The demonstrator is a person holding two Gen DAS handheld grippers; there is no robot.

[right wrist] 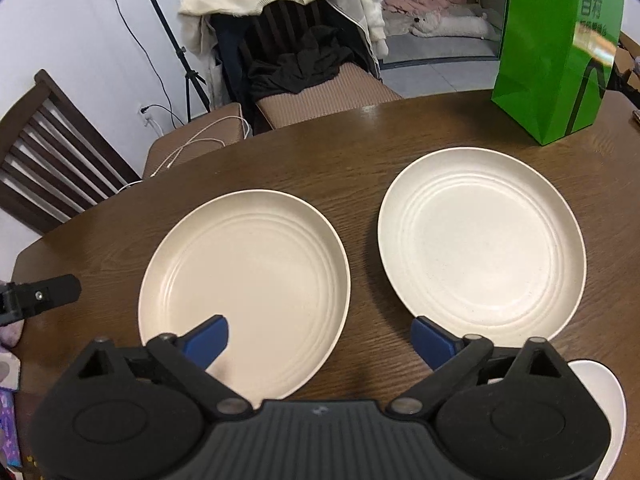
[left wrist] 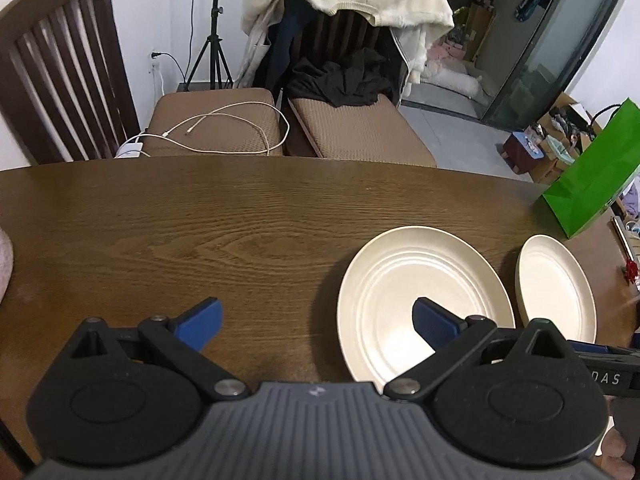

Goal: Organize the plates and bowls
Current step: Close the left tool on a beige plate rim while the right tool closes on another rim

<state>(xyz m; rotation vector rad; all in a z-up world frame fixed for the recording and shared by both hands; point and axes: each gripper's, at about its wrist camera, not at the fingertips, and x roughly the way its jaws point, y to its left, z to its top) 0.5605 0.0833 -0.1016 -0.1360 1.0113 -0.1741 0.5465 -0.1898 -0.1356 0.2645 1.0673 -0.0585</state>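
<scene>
Two cream plates with ringed centres lie side by side on the brown wooden table. In the right wrist view the left plate and the right plate fill the middle. My right gripper hangs open above the near edge between them, its left blue pad over the left plate. In the left wrist view the same two plates sit at the right. My left gripper is open over bare table, its right pad over the left plate's near rim. Neither gripper holds anything.
A green paper bag stands at the table's far right. A white dish pokes out at the near right under my right gripper. Chairs with clothes and a cable stand beyond the far table edge. A tripod stands by the wall.
</scene>
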